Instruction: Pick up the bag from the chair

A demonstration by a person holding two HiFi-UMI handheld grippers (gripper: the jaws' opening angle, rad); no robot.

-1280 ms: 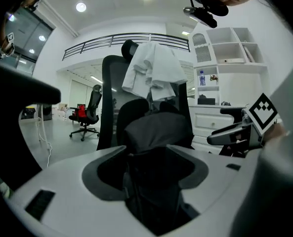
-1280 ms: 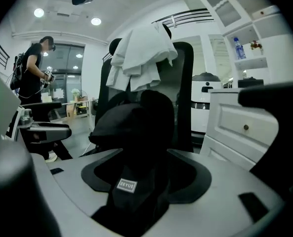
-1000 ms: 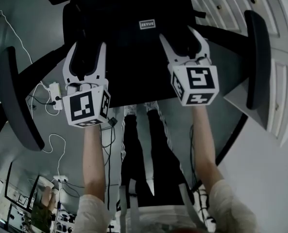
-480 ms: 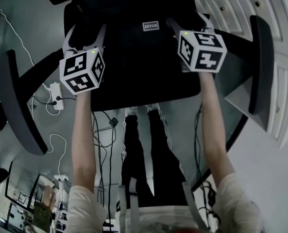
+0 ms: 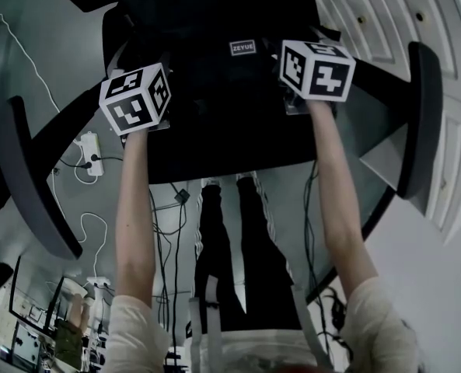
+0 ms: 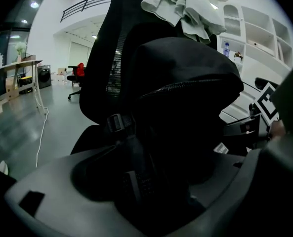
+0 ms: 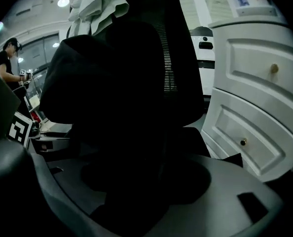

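A black bag (image 5: 214, 68) with a small white label stands on the black chair's seat (image 5: 230, 150), against the backrest (image 6: 99, 68). My left gripper (image 5: 141, 53) is at the bag's left side and my right gripper (image 5: 306, 36) at its right side, their cubes hiding most of the jaws. In the left gripper view the left gripper (image 6: 146, 174) has just been opening, and a buckled strap (image 6: 119, 125) lies between its wide jaws, not pinched. The right gripper (image 7: 136, 181) has just been closing slightly. It still stands wide around the bag's dark side (image 7: 111, 93).
The chair's armrests (image 5: 28, 185) (image 5: 420, 115) flank both arms. A pale cloth (image 6: 183, 6) hangs over the chair's top. A white drawer cabinet (image 7: 255, 98) stands close on the right. A power strip (image 5: 88, 154) and cables lie on the floor, and a person (image 7: 5, 58) stands far off.
Both grippers moved forward and down from the seat's front edge onto the bag's sides. They tipped so that their cubes now cover the jaws.
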